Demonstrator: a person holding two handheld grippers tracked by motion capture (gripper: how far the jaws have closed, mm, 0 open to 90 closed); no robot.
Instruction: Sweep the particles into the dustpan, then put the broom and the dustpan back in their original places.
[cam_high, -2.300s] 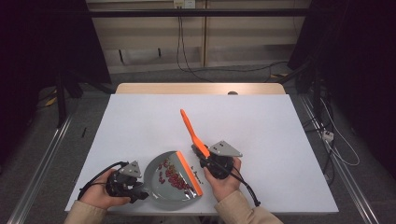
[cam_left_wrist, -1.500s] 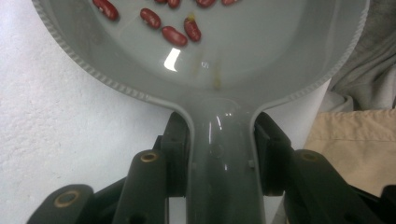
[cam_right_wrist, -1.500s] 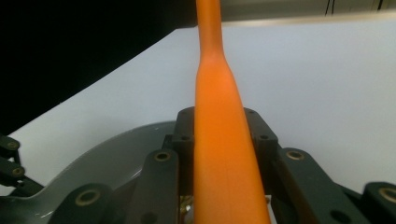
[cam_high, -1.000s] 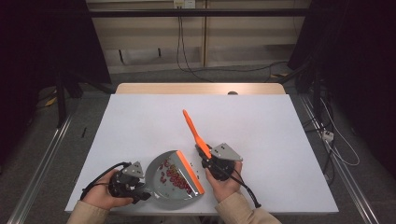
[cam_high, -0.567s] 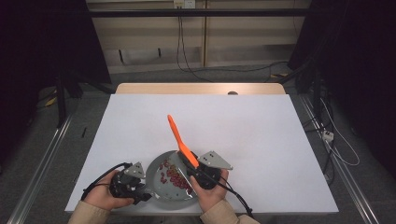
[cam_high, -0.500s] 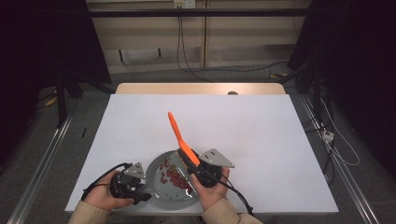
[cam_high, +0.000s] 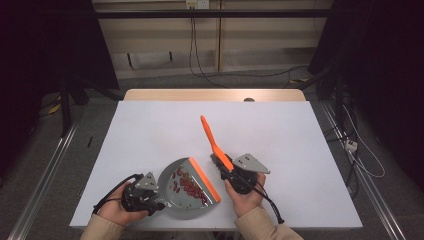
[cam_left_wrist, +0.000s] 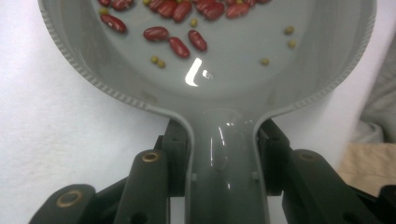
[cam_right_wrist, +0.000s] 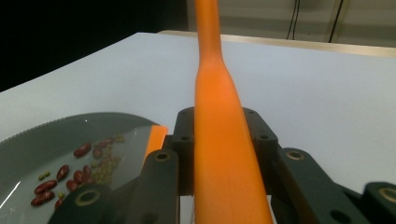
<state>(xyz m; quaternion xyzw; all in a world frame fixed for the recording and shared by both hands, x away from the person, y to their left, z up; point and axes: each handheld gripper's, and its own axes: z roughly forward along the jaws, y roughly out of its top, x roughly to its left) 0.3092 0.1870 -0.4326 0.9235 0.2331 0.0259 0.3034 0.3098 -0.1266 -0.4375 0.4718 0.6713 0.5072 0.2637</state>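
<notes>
A person seated at a white bench (cam_high: 150, 130) works two hand-held grippers over a spill of beans. The left gripper (cam_high: 142, 192), near the bench's front edge, has its fingers (cam_left_wrist: 173, 154) clamped on either side of the grey dustpan's handle (cam_left_wrist: 227, 182), as the left gripper view shows; the dustpan (cam_high: 175, 202) lies flat on the bench with its orange lip (cam_high: 204, 179) turned toward the right hand. Inside the pan lie red kidney beans (cam_high: 187, 184) along with smaller green ones (cam_left_wrist: 158, 60), gathered mostly toward the lip. The right gripper (cam_high: 231, 172), just beside the pan's lip, has its fingers (cam_right_wrist: 183, 135) closed tight on the handle of an orange brush (cam_high: 212, 142), which slants up and away from the person toward the middle of the bench. In the right gripper view the orange handle (cam_right_wrist: 219, 140) runs straight up between the black fingers, with the pan and its beans down at the left. Both forearms, in tan sleeves (cam_high: 260, 225), come in from the bottom of the high view.
</notes>
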